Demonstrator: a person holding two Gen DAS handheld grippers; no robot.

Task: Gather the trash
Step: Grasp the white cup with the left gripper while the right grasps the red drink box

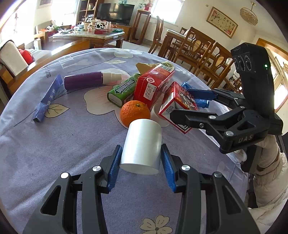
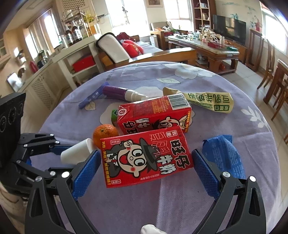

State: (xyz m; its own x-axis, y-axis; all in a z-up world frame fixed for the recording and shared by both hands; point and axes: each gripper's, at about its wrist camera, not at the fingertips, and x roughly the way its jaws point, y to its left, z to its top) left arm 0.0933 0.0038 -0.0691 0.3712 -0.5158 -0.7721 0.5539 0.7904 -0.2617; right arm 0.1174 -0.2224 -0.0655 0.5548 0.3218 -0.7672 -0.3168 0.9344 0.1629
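An orange [image 1: 135,112] sits near the middle of the flowered lilac surface [image 1: 72,144]. Beyond its far edge stand a television [image 1: 115,13], coffee table [image 1: 93,38] and wooden chairs [image 1: 196,45].

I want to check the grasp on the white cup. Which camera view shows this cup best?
The left wrist view: the white cup lies on its side, whole, between the left gripper pads. In the right wrist view the same cup is small and partly hidden behind the right gripper finger.
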